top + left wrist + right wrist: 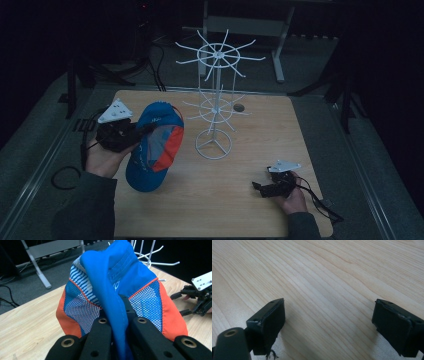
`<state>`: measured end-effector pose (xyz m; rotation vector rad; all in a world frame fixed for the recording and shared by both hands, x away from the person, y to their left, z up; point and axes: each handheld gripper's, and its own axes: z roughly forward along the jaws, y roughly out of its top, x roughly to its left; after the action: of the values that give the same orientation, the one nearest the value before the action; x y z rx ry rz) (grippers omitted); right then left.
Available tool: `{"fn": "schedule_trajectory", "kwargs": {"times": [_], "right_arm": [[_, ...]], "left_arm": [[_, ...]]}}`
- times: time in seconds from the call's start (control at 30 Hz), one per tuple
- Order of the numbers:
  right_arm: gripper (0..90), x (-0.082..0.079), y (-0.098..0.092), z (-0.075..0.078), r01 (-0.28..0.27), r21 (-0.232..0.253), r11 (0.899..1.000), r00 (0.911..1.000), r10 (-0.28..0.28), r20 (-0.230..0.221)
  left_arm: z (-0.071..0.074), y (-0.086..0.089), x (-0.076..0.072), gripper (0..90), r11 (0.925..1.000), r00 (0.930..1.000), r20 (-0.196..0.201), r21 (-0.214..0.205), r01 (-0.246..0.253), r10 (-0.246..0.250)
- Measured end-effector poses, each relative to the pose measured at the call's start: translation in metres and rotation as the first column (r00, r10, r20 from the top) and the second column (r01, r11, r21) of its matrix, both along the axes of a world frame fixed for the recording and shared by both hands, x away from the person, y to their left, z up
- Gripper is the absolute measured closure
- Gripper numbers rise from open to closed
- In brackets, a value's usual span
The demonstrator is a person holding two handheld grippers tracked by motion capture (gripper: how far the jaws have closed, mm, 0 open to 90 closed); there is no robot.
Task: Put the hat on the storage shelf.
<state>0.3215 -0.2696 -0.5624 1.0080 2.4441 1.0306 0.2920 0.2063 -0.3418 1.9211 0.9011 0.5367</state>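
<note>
A blue cap [155, 145] with orange and mesh panels hangs above the left side of the wooden table [225, 200]. My left gripper [145, 129] is shut on a fold of its blue fabric. In the left gripper view the two black jaws of that gripper [115, 312] pinch the cap [112, 272] from below. A white wire rack [215, 100] with two tiers of spokes stands mid-table, right of the cap. My right gripper [256, 187] rests low at the front right, its jaws wide open [328, 320] over bare wood, and it also appears in the left gripper view [197, 297].
A small dark round spot [238, 107] lies on the table behind the rack. A cable loop [65, 177] lies on the floor to the left. A metal table frame [245, 25] stands beyond the far edge.
</note>
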Motion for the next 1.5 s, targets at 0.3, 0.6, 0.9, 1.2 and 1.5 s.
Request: {"fn": "schedule_trajectory", "kwargs": {"times": [0.3,0.6,0.9,1.2,1.5], "right_arm": [[11.2,0.0,0.0,0.0,0.0,-0.001,1.0,1.0,0.0,-0.001],[11.3,0.0,0.0,0.0,0.0,-0.001,1.0,1.0,0.0,-0.001],[11.2,0.0,0.0,0.0,0.0,-0.001,1.0,1.0,0.0,-0.001],[11.2,0.0,0.0,0.0,0.0,-0.001,1.0,1.0,0.0,-0.001],[11.2,0.0,0.0,0.0,0.0,-0.001,1.0,1.0,0.0,-0.001]], "left_arm": [[0.005,0.002,0.001,89.9,0.9994,0.9995,0.022,-0.026,0.022,-0.022],[0.008,0.002,0.001,89.9,0.9989,0.9985,0.043,-0.032,0.035,-0.034],[0.01,0.005,0.001,89.9,0.998,0.9976,0.056,-0.045,0.044,-0.042],[0.01,0.008,0.002,89.9,0.9975,0.9968,0.07,-0.057,0.042,-0.038],[0.011,0.008,0.001,89.9,0.9964,0.9958,0.082,-0.072,0.046,-0.04]]}}
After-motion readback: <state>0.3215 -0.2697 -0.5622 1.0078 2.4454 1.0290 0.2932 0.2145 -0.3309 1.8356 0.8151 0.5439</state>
